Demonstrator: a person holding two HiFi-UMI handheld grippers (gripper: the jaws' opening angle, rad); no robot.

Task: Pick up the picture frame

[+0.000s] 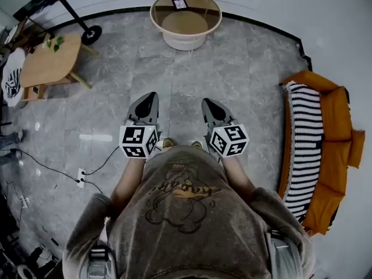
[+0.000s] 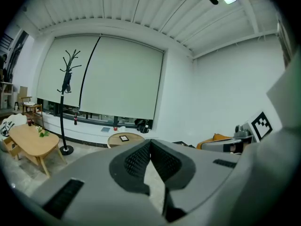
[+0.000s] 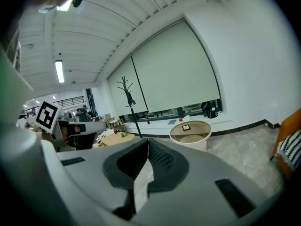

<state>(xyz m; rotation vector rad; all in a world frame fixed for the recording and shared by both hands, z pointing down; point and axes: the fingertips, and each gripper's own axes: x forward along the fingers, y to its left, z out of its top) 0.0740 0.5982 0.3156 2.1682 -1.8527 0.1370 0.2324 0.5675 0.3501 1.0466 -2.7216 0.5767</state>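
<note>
My left gripper (image 1: 150,99) and right gripper (image 1: 209,103) are both closed with nothing between the jaws, and they sit side by side without touching. Bare floor (image 1: 174,74) runs ahead to one round table (image 1: 156,17). One picture frame (image 1: 180,4) lies on its top. To the left stand one wooden table (image 1: 49,63) and one coat stand (image 1: 91,35). One sofa (image 1: 331,156) bounds the right.

2 grippers, smooth grey plastic shells: left gripper (image 1: 150,96), right gripper (image 1: 207,102). Black meshed pads (image 2: 138,160) line the jaws. Each carries a white cube (image 1: 138,142) with black square markers. Washed grey-brown sweatshirt (image 1: 186,225), dark-outlined cartoon print (image 1: 181,197) on the chest.
</note>
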